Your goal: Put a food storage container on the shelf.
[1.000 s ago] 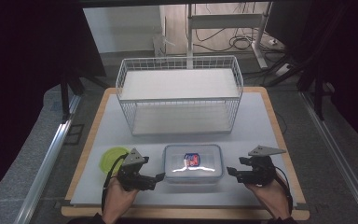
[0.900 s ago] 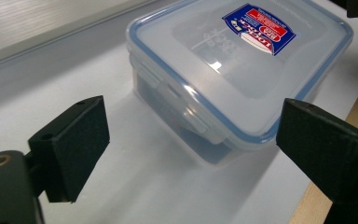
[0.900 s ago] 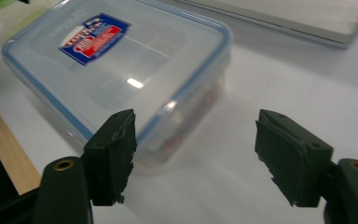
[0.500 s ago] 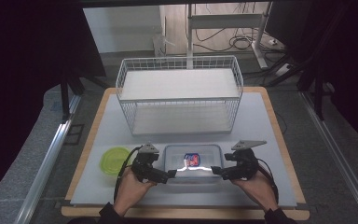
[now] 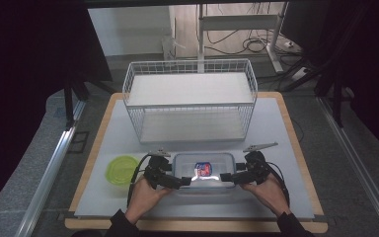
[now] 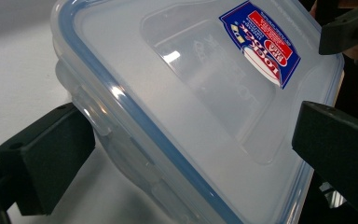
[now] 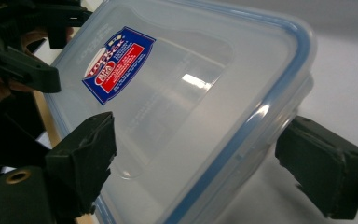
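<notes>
A clear plastic box (image 5: pixel 205 170) with a blue-sealed lid and a red and blue label lies at the front middle of the white mat. My left gripper (image 5: pixel 183 181) is at its left end and my right gripper (image 5: pixel 227 177) at its right end. In the left gripper view the box (image 6: pixel 182 93) lies between the wide black jaws of the left gripper (image 6: pixel 191 154), which have just been opening. In the right gripper view the box (image 7: pixel 182 93) sits between the spread jaws of the right gripper (image 7: pixel 205 163), which have also just been opening. Neither pair visibly clamps it.
A white wire basket (image 5: pixel 190 98) stands behind the box, at the back of the mat. A round yellow-green lid or dish (image 5: pixel 122 169) lies just left of my left hand. The wooden table edge (image 5: pixel 197 224) runs along the front.
Both hands have come inward from either side, and each gripper's jaws now straddle an end of the box. The jaws stand wider than before. The box has not moved.
</notes>
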`<move>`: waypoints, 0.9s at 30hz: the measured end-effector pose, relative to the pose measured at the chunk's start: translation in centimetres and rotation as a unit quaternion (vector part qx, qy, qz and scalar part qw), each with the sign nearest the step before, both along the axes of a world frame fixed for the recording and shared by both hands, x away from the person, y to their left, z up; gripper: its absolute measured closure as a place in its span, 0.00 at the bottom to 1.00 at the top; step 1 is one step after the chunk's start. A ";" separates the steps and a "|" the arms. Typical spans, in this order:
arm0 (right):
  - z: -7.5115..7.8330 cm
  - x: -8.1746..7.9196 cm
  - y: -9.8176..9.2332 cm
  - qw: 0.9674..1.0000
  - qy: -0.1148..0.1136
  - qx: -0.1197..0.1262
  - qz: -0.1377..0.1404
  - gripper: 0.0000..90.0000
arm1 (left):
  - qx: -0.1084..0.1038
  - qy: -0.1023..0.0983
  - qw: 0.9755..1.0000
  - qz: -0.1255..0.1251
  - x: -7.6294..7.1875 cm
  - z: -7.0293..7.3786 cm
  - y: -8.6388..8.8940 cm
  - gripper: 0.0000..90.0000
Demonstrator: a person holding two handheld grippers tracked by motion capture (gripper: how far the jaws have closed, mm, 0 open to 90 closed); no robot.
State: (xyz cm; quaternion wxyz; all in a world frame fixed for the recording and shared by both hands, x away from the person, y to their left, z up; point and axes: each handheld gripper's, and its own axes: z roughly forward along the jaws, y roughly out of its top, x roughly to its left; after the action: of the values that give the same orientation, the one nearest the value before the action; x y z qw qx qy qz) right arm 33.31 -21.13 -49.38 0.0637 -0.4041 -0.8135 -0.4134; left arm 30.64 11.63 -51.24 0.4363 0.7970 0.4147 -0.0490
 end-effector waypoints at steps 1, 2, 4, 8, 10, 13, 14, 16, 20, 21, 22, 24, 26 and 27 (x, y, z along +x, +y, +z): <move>0.0 -0.1 0.0 1.000 -0.001 -0.001 -0.001 0.15 | 0.006 -0.004 1.000 -0.002 -0.1 0.1 -0.1 0.00; 0.1 -0.2 0.0 1.000 -0.004 -0.003 0.000 0.16 | 0.013 -0.010 1.000 -0.004 -0.3 0.3 -0.2 0.00; 0.7 -0.6 -0.1 1.000 -0.014 -0.012 0.001 0.21 | 0.035 -0.031 0.999 -0.011 -1.0 0.8 -0.4 0.00; 1.3 -1.8 -0.2 0.999 -0.044 -0.020 -0.002 0.28 | 0.052 -0.057 0.997 -0.023 -2.2 1.2 -0.2 0.04; 1.5 -2.6 -0.3 0.998 -0.058 -0.023 -0.005 0.30 | 0.047 -0.061 0.997 -0.025 -2.7 1.2 0.1 0.07; 1.6 -3.9 -0.8 0.998 -0.065 -0.018 -0.005 0.36 | 0.030 -0.058 0.997 -0.032 -3.4 1.0 0.9 0.21; 1.6 -3.9 -0.8 0.998 -0.065 -0.018 -0.005 0.36 | 0.021 -0.056 0.998 -0.034 -3.5 0.9 1.2 0.21; 1.7 -4.3 -1.0 0.997 -0.071 -0.019 -0.005 0.40 | -0.010 -0.047 0.999 -0.026 -3.6 0.9 2.1 0.31; 1.9 -5.2 -1.6 0.997 -0.078 -0.010 -0.003 0.49 | -0.054 -0.034 0.998 -0.022 -3.4 0.6 3.3 0.47; 1.9 -5.2 -1.6 0.997 -0.078 -0.010 -0.003 0.49 | -0.057 -0.034 0.998 -0.021 -3.4 0.6 3.3 0.47; 1.9 -5.3 -1.8 0.997 -0.076 -0.007 -0.002 0.51 | -0.059 -0.034 0.997 -0.020 -3.5 0.6 3.3 0.48; 1.8 -5.4 -2.3 0.998 -0.069 0.007 0.001 0.55 | -0.064 -0.034 0.997 -0.019 -3.6 0.6 3.4 0.49; 1.7 -5.5 -2.8 0.998 -0.060 0.026 0.004 0.58 | -0.067 -0.035 0.997 -0.019 -3.8 0.6 3.5 0.51; 1.7 -5.5 -2.8 0.998 -0.060 0.026 0.004 0.58 | -0.066 -0.035 0.997 -0.017 -3.9 0.6 3.5 0.51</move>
State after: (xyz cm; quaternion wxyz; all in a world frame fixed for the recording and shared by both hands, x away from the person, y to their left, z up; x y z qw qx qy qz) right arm 27.86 -23.89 -47.71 0.0274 -0.3734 -0.8064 -0.4578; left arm 26.73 15.10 -50.61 0.5014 0.7747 0.3812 -0.0559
